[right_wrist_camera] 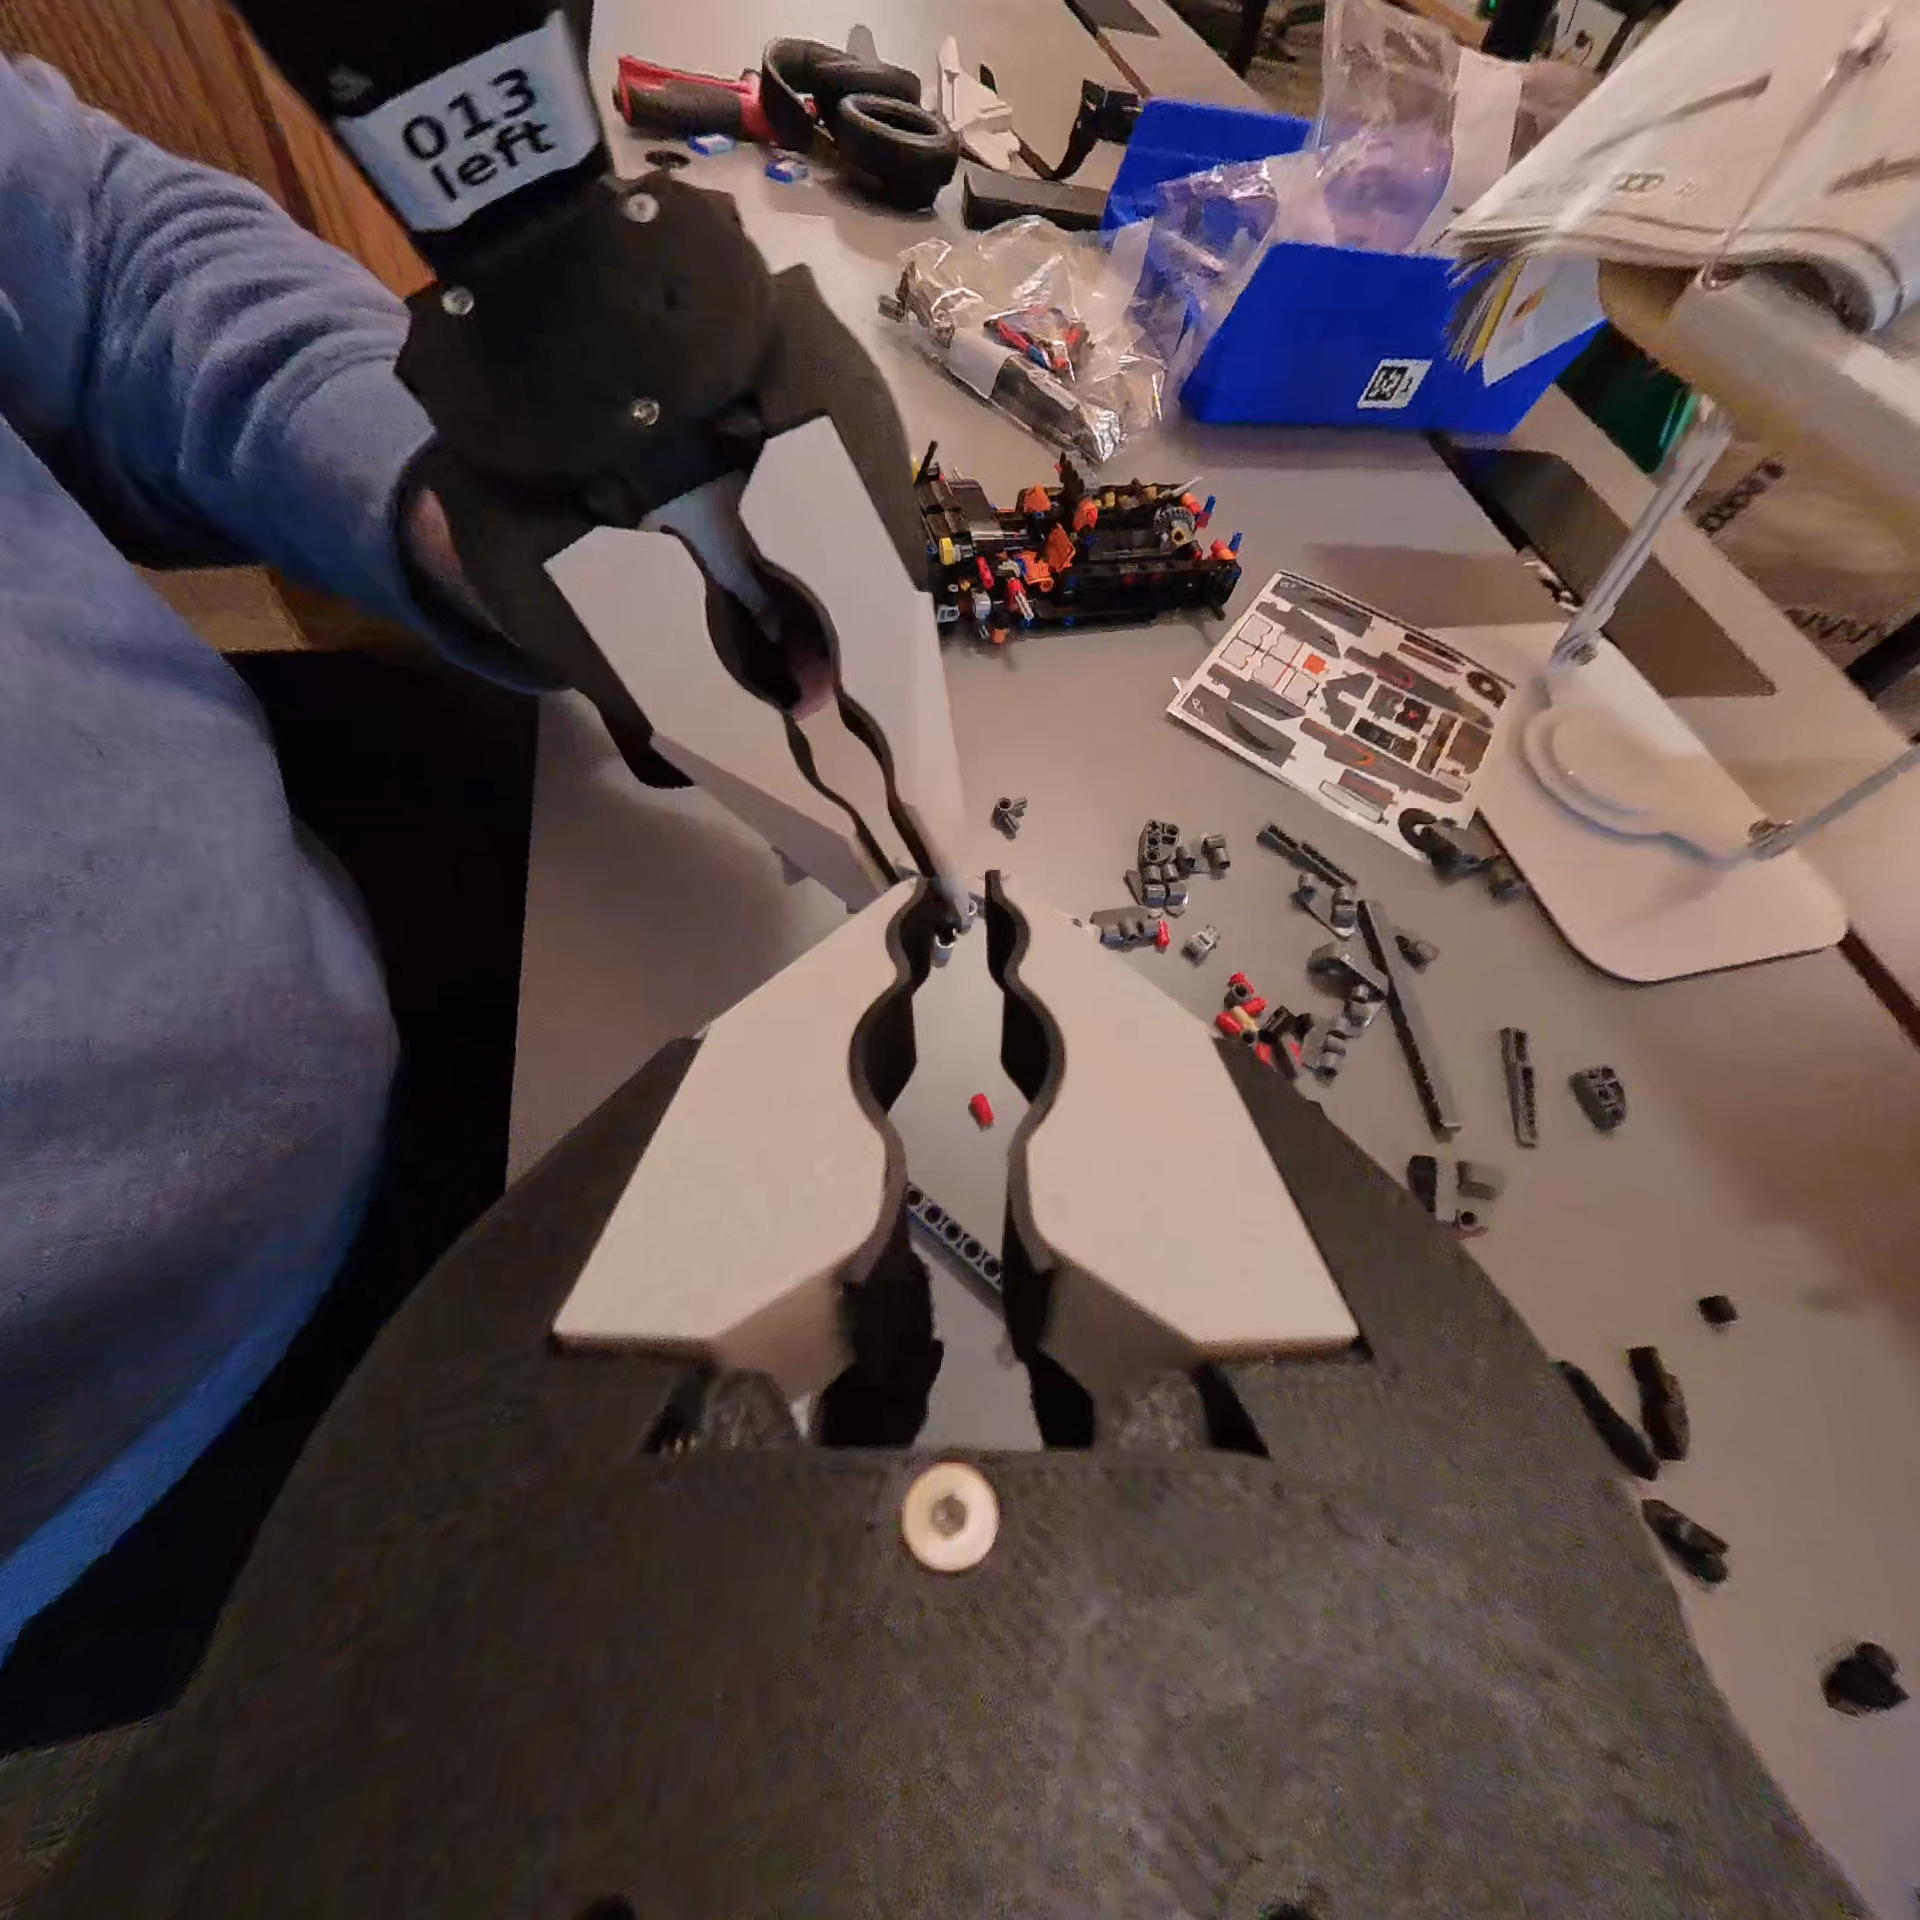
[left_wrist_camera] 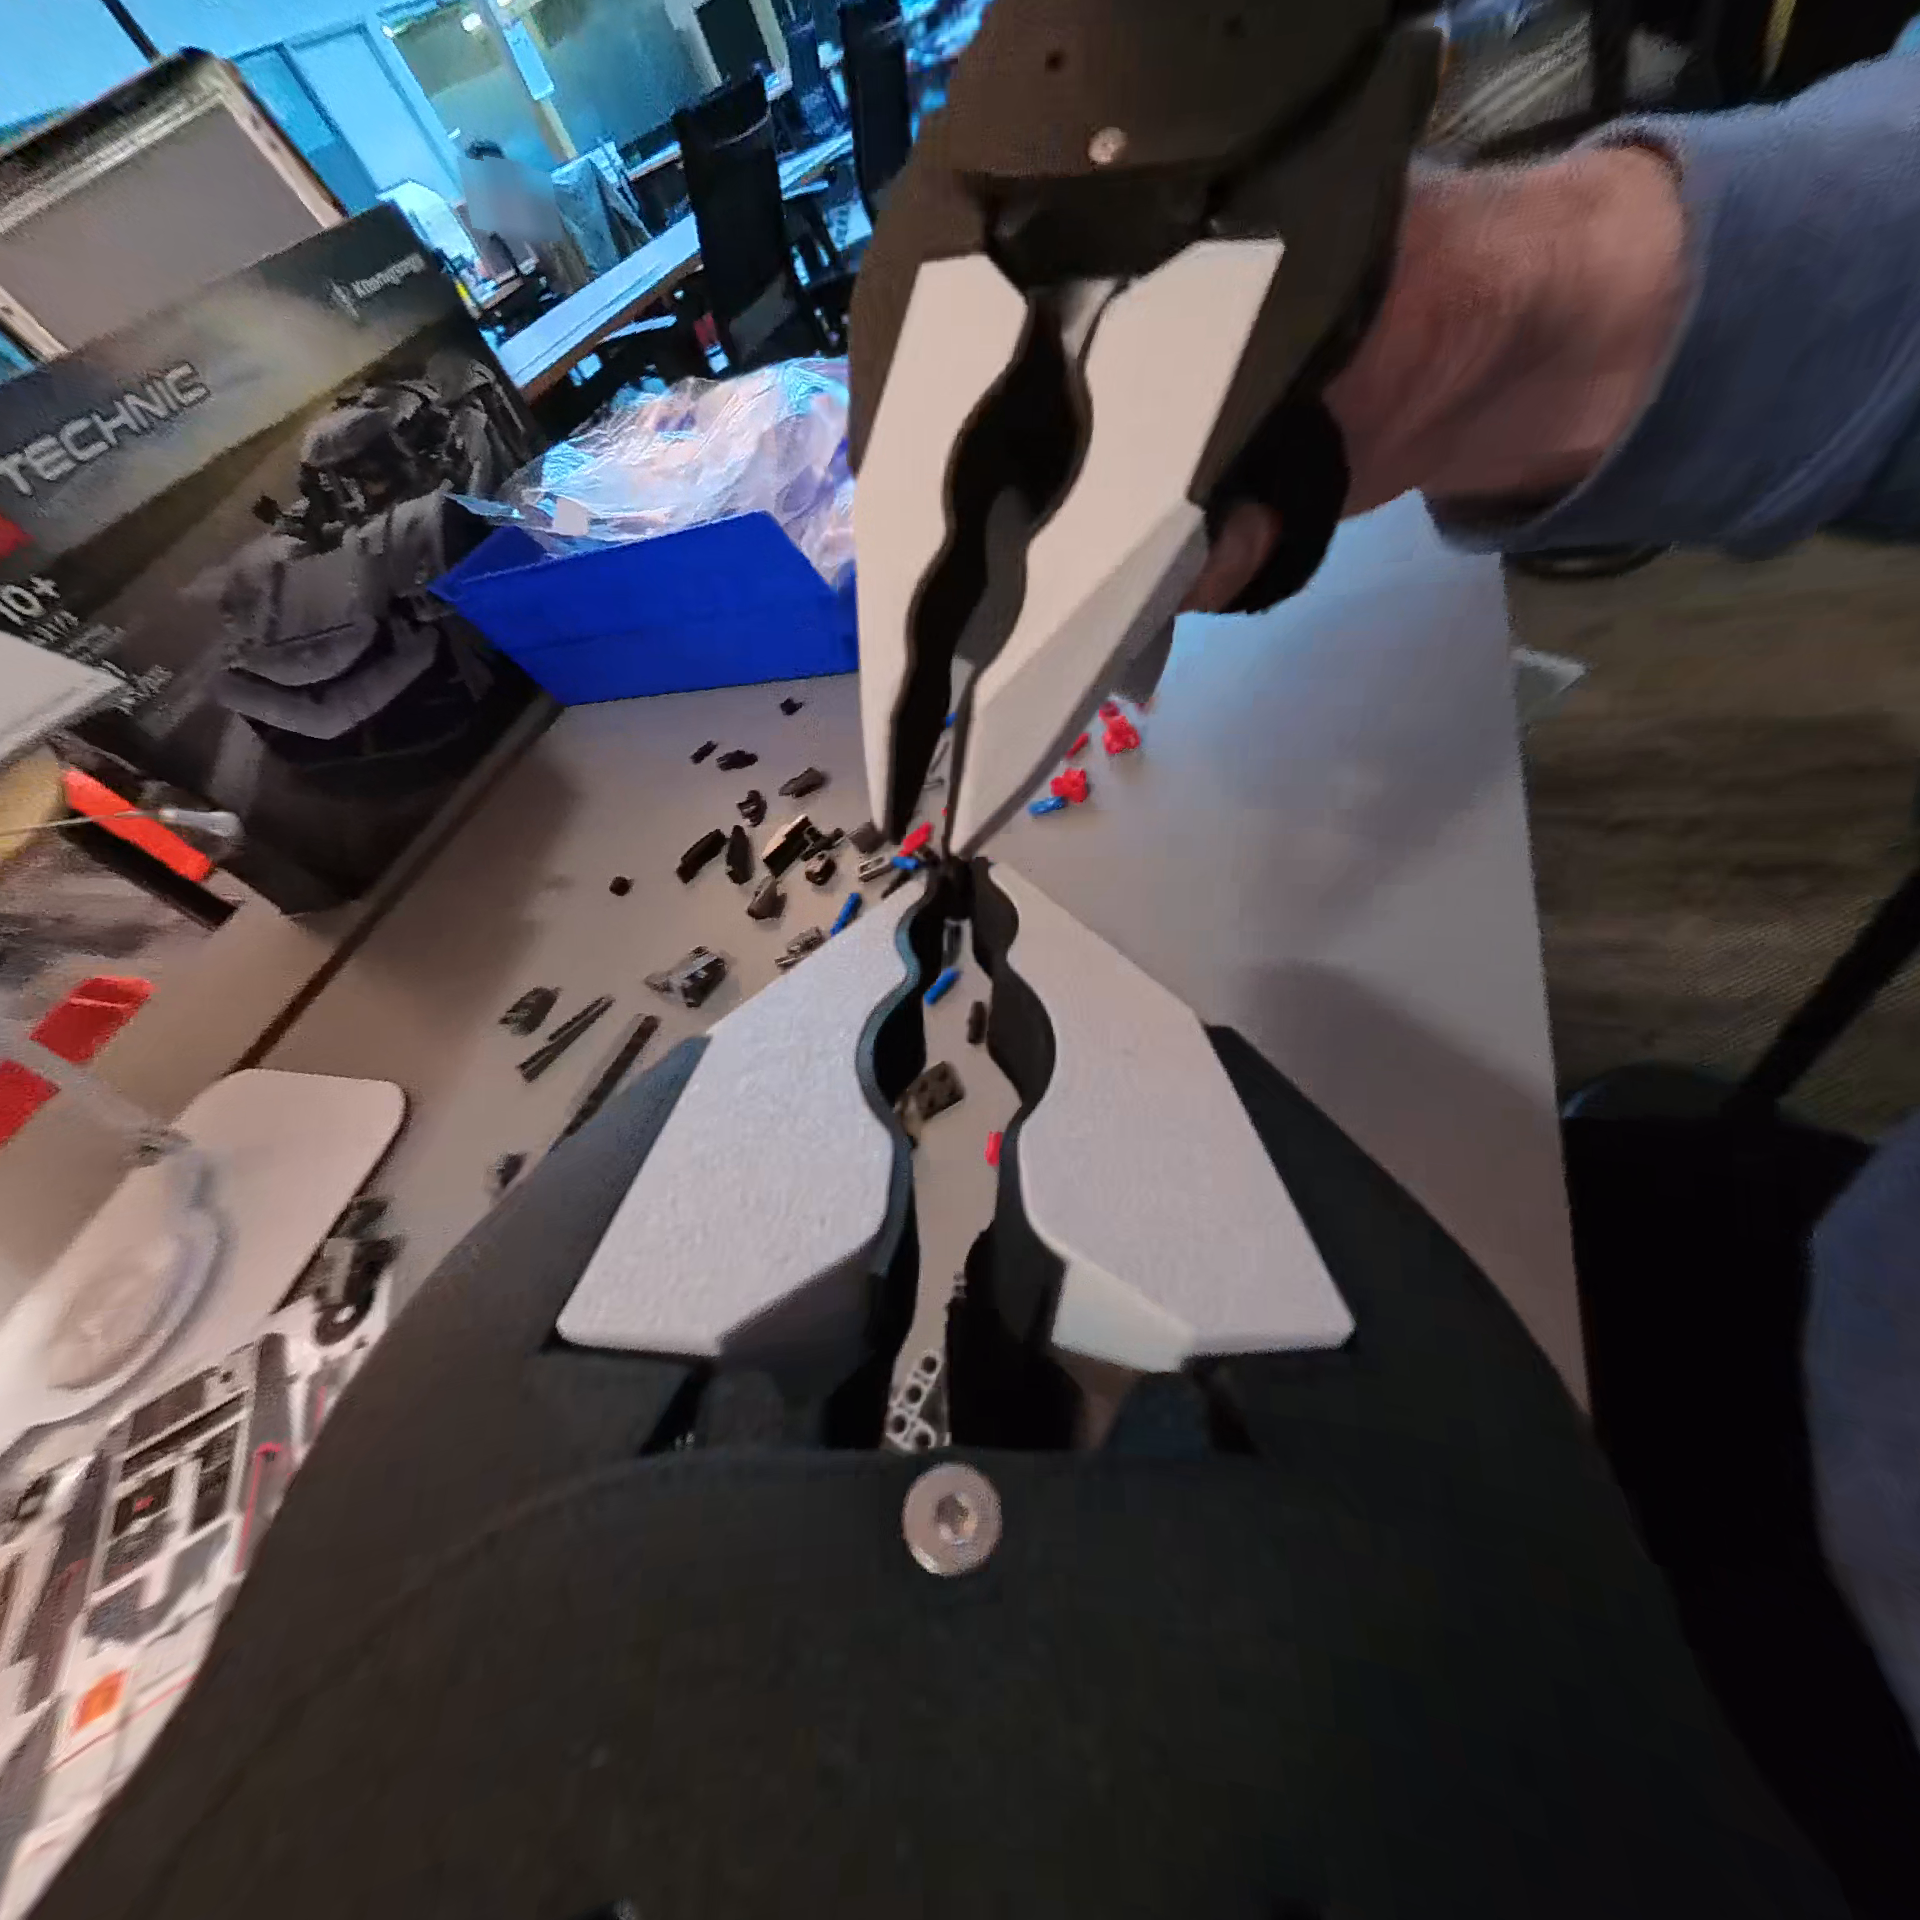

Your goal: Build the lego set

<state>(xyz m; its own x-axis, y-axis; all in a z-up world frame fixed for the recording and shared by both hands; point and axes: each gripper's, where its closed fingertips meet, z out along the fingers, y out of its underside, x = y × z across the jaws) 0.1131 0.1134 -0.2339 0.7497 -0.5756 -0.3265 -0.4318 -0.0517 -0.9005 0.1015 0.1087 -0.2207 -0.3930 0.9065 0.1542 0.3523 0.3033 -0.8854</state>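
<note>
A small dark lego piece [left_wrist_camera: 948, 902] sits in the air above the table [left_wrist_camera: 1299, 831], right where the two claws meet tip to tip. The left claw [left_wrist_camera: 951, 883] pinches it at its very tips, its white fingers [left_wrist_camera: 769, 1174] nearly together with only the wavy slot between them. The right claw [left_wrist_camera: 935, 831] comes down onto the same spot from above, tips close together; whether it grips the piece or only touches it cannot be told. In the right wrist view the right claw [right_wrist_camera: 954, 891] shows a narrow gap at its tips, with a small grey pin [right_wrist_camera: 943, 943] just below the meeting point and the left claw [right_wrist_camera: 930, 868] slanting in from the upper left.

Under the claws lie a perforated grey beam [right_wrist_camera: 956, 1242] and a single red pin [right_wrist_camera: 981, 1109]. Loose black and grey parts [right_wrist_camera: 1351, 987] spread across the table to the right, with red and blue pins [left_wrist_camera: 1070, 784] near them. Farther back stands the partly built chassis [right_wrist_camera: 1081, 551], a sticker sheet [right_wrist_camera: 1351, 707] just beside it, then clear bags of parts [right_wrist_camera: 1039, 332] and a blue bin [right_wrist_camera: 1351, 343]. The set's box [left_wrist_camera: 260, 540] stands at the table's left edge in the left wrist view, and a white stand base [right_wrist_camera: 1662, 883] rests on the far right
</note>
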